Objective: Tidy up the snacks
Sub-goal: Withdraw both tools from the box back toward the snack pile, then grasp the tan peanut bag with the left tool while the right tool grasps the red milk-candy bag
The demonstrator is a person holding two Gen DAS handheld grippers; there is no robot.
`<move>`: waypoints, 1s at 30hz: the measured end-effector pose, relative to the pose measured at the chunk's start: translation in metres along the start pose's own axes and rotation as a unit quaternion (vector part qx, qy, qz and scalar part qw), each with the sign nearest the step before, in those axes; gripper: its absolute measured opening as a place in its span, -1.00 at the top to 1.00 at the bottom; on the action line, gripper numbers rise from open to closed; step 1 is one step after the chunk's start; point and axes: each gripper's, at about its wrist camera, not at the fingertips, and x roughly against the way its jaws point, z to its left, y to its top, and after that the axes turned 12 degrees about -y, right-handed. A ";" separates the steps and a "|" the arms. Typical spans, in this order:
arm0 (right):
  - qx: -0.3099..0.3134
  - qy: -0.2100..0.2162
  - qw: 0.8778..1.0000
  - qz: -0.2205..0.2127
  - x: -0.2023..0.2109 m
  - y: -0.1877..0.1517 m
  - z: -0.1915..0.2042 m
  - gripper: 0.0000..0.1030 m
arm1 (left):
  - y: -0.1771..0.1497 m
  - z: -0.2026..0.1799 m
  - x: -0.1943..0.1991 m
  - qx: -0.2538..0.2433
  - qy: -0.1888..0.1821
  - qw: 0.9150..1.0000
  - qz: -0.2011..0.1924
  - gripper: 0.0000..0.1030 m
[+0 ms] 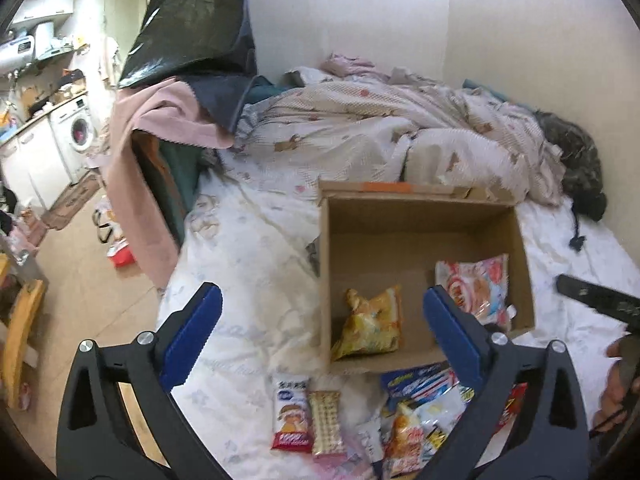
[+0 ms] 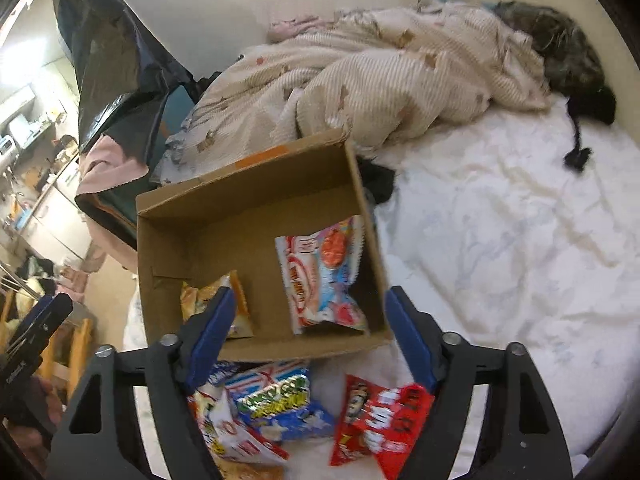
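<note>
An open cardboard box (image 1: 424, 216) (image 2: 240, 176) stands on the bed. Inside it lie a yellow snack packet (image 1: 372, 324) (image 2: 240, 312) and a white-and-red packet (image 1: 476, 284) (image 2: 324, 276). My left gripper (image 1: 320, 296) hovers open above the box's near left corner, with nothing between its blue pads. My right gripper (image 2: 311, 295) is open too, above the box's near edge, also holding nothing. Loose snacks lie on the sheet in front of the box: a biscuit packet (image 1: 326, 420), a blue packet (image 2: 280, 404) and a red packet (image 2: 380, 424).
A crumpled duvet (image 1: 380, 120) fills the far end of the bed, with a dark furry bundle (image 1: 576, 152) by the wall. Hanging clothes and a black bag (image 1: 192, 32) stand to the left. The floor and a kitchen with a washing machine (image 1: 78, 132) lie beyond.
</note>
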 end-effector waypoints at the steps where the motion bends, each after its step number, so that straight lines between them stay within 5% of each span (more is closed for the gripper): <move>1: 0.000 -0.008 1.000 -0.003 0.003 -0.003 -0.003 -0.67 | -0.003 0.002 0.001 0.006 -0.001 1.000 0.006 -0.93; 5: 0.002 -0.071 0.997 -0.035 0.025 -0.018 -0.013 -0.67 | -0.016 0.010 0.006 0.040 -0.009 0.999 0.028 -0.93; 13: -0.013 -0.060 0.998 0.013 0.025 -0.043 -0.034 -0.67 | -0.055 0.011 0.000 0.066 -0.018 0.992 0.109 -0.93; 18: -0.030 -0.034 0.997 0.069 0.013 -0.060 -0.040 -0.67 | -0.098 0.006 -0.026 0.099 -0.031 0.971 0.214 -0.93; 23: -0.045 -0.025 0.995 0.090 0.005 -0.065 -0.042 -0.67 | -0.158 -0.011 -0.058 0.115 -0.053 0.935 0.330 -0.93; 25: -0.055 -0.023 0.993 0.099 0.001 -0.065 -0.044 -0.67 | -0.172 -0.017 -0.066 0.117 -0.063 0.925 0.355 -0.93; 30: -0.053 -0.033 0.992 0.107 -0.004 -0.066 -0.042 -0.67 | -0.184 -0.033 -0.074 0.117 -0.086 0.916 0.374 -0.90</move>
